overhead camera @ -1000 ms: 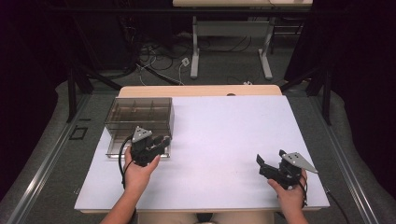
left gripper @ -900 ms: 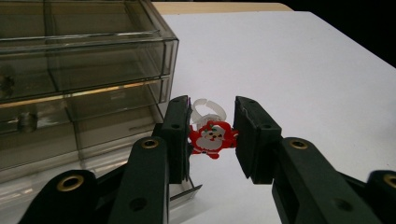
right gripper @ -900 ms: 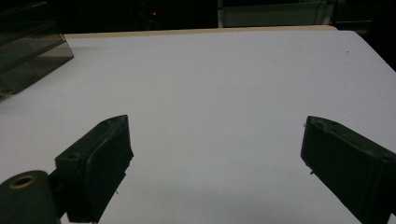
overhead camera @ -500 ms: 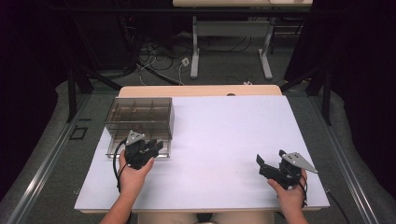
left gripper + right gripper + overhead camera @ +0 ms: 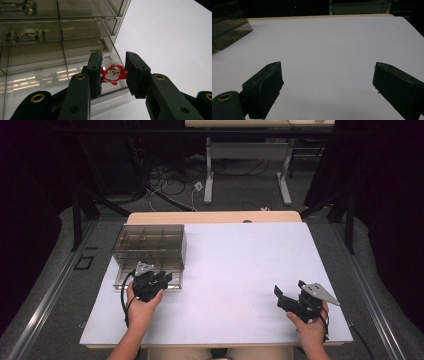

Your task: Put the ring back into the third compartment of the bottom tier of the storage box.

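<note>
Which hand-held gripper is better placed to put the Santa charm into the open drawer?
The left hand-held gripper: its jaws are shut on the Santa charm, right over the open drawer of the clear box. The right hand-held gripper is open, far across the table.

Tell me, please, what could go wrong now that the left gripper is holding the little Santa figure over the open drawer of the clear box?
1. The left gripper pinches the Santa figure only at its edges, so it might slip or twist.
2. The figure hangs near the open drawer's front corner and could fall on the table.
3. The jaws might knock the clear box.
</note>
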The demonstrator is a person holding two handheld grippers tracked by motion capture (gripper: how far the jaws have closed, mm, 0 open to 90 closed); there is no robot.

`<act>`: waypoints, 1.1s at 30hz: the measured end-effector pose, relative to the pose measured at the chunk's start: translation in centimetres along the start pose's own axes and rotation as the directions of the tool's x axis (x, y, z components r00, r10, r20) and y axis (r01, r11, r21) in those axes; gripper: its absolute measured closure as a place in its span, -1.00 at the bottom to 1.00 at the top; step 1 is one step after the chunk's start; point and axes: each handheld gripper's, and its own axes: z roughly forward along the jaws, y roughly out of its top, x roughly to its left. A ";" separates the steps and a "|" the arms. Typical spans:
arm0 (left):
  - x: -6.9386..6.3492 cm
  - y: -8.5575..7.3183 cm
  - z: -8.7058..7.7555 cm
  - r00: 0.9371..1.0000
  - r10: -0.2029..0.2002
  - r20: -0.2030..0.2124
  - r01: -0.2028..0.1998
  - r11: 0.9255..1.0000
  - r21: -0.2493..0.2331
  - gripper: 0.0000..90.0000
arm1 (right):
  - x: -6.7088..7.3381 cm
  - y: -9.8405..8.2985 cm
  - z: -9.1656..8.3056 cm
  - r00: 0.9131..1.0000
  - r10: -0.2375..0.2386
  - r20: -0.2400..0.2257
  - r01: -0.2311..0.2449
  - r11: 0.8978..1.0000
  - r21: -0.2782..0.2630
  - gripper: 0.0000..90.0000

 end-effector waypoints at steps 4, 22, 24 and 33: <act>0.1 -0.1 0.2 1.000 0.004 -0.012 -0.004 1.000 0.004 0.47 | 0.0 0.0 0.0 1.000 0.004 -0.002 -0.004 1.000 -0.001 -0.81; 0.8 -0.7 1.3 0.999 0.011 -0.052 -0.009 0.999 0.030 0.47 | 0.0 0.0 0.1 1.000 -0.004 -0.001 0.004 1.000 -0.002 -0.81; 0.9 -0.7 1.4 0.999 0.012 -0.052 -0.010 1.000 0.028 0.47 | 0.0 -0.1 0.1 1.000 -0.005 -0.001 0.005 1.000 -0.001 -0.81; 1.0 -0.6 2.0 0.998 0.015 -0.059 -0.013 0.999 0.034 0.46 | 0.0 -0.1 0.1 1.000 -0.005 0.001 0.005 1.000 0.007 -0.80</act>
